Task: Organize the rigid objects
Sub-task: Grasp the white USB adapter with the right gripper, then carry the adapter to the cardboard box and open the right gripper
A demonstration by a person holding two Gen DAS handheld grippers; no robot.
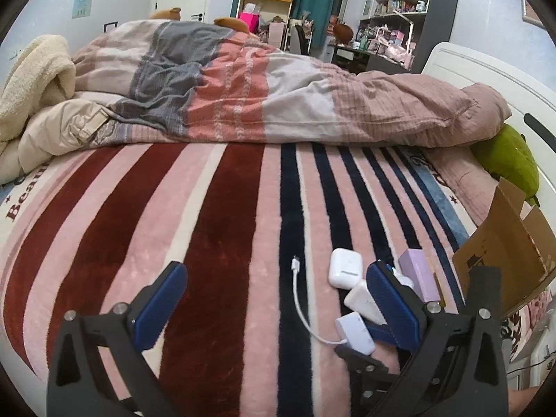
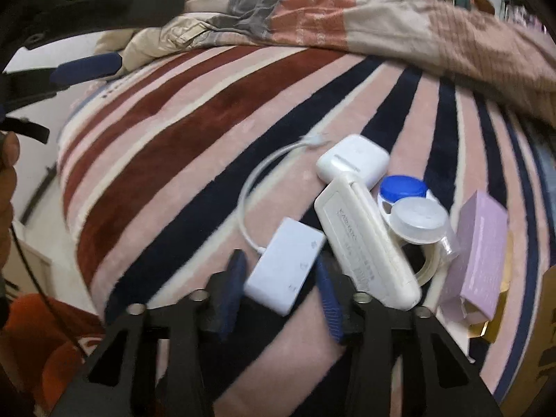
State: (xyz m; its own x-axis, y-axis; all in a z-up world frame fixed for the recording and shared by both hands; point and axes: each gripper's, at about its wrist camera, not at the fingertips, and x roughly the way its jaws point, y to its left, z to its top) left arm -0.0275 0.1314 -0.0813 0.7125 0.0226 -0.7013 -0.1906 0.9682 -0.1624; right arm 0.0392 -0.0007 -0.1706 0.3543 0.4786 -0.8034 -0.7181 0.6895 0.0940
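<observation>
A cluster of small items lies on the striped blanket (image 2: 173,121): a white adapter (image 2: 285,264) with a short cable, a white earbud case (image 2: 352,161), a long white case (image 2: 365,239), a blue-and-white lens case (image 2: 410,205), a tape roll (image 2: 429,271) and a lilac box (image 2: 481,253). My right gripper (image 2: 281,295) is open, its pads either side of the adapter's near end. My left gripper (image 1: 274,299) is open and empty, its right finger (image 1: 389,302) beside the cluster; the adapter (image 1: 354,330) and earbud case (image 1: 344,267) show there.
A rumpled quilt (image 1: 243,87) covers the far half of the bed. An open cardboard box (image 1: 504,253) stands at the right edge, by a green plush (image 1: 510,156). The bed's left edge drops to the floor (image 2: 38,236).
</observation>
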